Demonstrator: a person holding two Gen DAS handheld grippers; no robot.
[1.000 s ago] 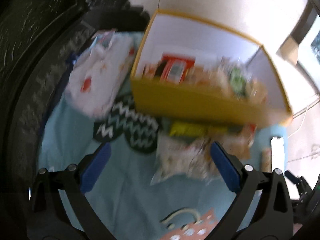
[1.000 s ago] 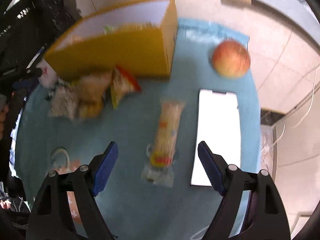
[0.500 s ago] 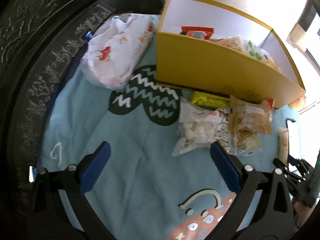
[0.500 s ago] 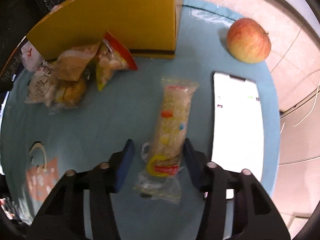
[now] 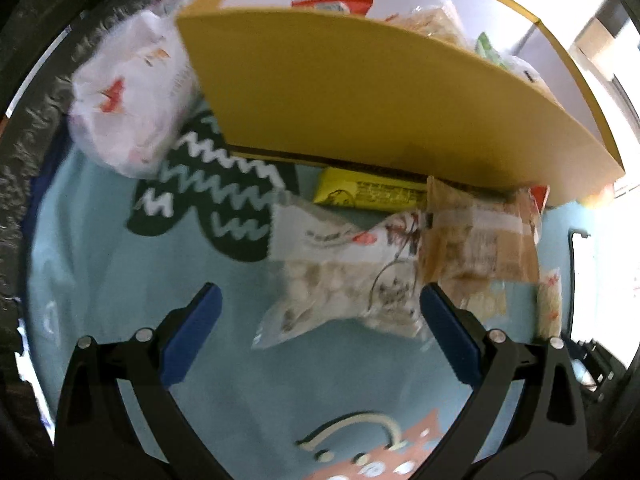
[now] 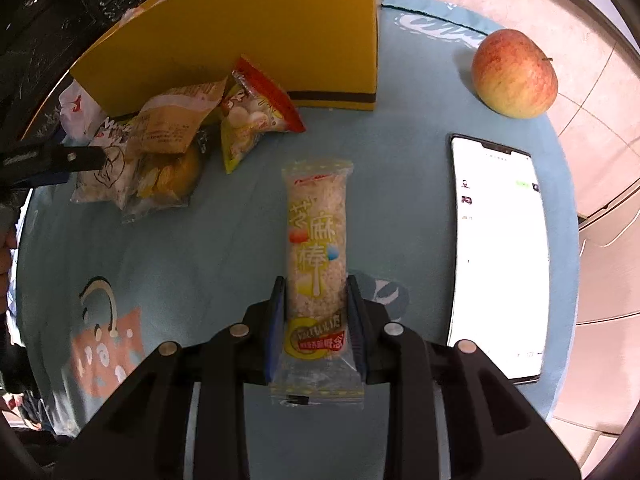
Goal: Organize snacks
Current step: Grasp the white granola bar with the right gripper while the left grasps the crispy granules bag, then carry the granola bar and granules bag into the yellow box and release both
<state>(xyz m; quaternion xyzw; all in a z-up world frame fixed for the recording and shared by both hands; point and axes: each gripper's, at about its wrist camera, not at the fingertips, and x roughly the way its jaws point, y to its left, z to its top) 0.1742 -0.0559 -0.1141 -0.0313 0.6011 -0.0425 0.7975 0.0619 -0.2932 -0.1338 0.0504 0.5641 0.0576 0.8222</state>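
Sesame stick packet (image 6: 316, 256), lying on the blue cloth (image 6: 208, 264) and pinched in our right tongs (image 6: 316, 312).
Our right jaws have just been closing and now press both sides of the packet; our left tongs (image 5: 320, 316) gape wide over a clear packet of white puffs (image 5: 344, 280), gripping nothing. Outward we list: a phone (image 6: 496, 256) beside the stick, an apple (image 6: 514, 74) beyond, a heap of snack bags (image 6: 168, 148) against the yellow box (image 6: 256, 48), and a white floral bag (image 5: 128, 92) left of it.
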